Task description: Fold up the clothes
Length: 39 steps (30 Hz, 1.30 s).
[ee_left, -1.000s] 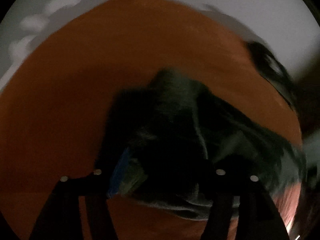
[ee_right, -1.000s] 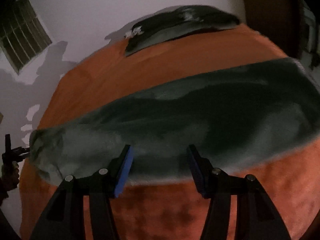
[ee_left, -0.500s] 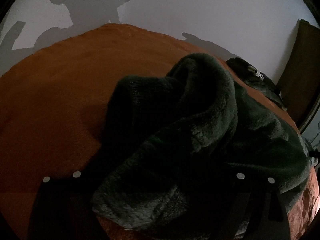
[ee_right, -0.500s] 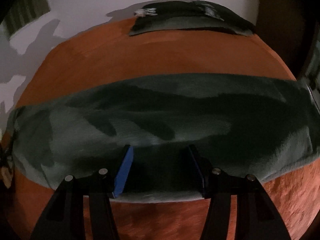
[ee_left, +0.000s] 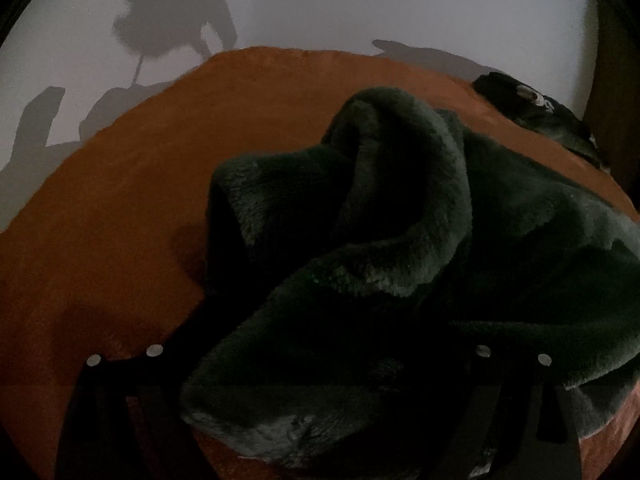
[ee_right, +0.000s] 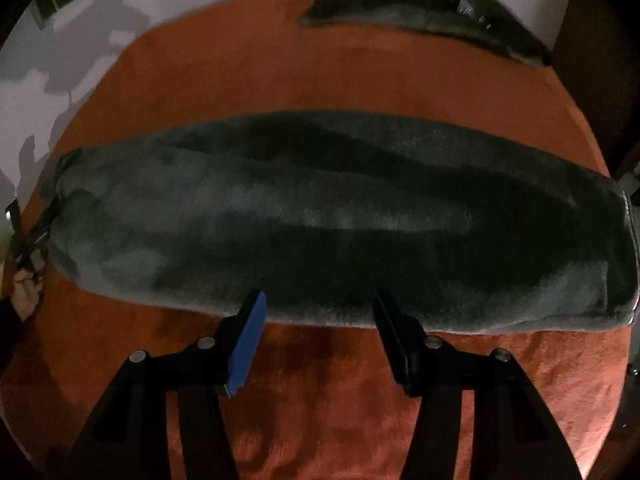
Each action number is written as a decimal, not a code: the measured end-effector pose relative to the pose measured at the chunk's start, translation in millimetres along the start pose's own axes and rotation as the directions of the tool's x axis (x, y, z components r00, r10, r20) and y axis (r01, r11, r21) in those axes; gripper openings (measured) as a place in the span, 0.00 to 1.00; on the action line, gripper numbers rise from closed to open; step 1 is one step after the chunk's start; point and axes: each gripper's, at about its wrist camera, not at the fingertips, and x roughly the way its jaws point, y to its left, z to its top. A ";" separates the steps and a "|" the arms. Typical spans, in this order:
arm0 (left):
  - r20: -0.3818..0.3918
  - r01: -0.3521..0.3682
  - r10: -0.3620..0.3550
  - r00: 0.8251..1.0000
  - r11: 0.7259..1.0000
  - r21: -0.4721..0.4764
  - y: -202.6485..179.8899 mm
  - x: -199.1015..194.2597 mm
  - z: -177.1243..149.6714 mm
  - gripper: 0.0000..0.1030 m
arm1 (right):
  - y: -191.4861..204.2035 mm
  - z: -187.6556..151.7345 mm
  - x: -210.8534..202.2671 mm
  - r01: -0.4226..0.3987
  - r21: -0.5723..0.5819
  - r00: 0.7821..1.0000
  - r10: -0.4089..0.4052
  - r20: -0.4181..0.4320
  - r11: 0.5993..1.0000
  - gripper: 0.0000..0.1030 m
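Dark green fleece garment [ee_right: 340, 216], folded long.

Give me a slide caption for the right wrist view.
Open right claw poised at the near edge of a dark green fleece garment.

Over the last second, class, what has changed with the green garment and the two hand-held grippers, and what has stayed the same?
The left hand-held gripper spread wide and let go of the garment; the bunched end it held now lies slumped on the orange cover. In the right view the garment swung from slanted to level across the frame. The right hand-held gripper stayed part open at the near edge, gripping nothing. The folded dark item at the far edge has not moved.
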 end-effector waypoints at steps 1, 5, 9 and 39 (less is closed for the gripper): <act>-0.005 -0.007 0.007 1.000 1.000 0.005 -1.6 -0.4 1.1 0.91 | 0.3 4.2 -6.5 0.001 -0.010 1.000 -0.001 0.009 1.000 0.53; -0.007 -0.040 0.040 0.999 0.999 0.005 -4.8 -4.0 2.1 0.92 | 4.9 10.5 -24.7 -0.012 -0.009 0.994 0.013 0.110 1.000 0.54; 0.019 -0.092 0.091 0.996 0.995 0.044 -20.9 -21.5 4.6 0.67 | 9.5 3.1 -22.5 -0.087 0.047 0.977 0.076 0.201 0.995 0.54; -0.135 0.281 -0.324 0.936 0.922 -0.267 26.8 -141.4 -14.8 0.76 | -46.8 -51.9 4.9 -0.189 0.153 0.981 0.192 -0.004 0.970 0.61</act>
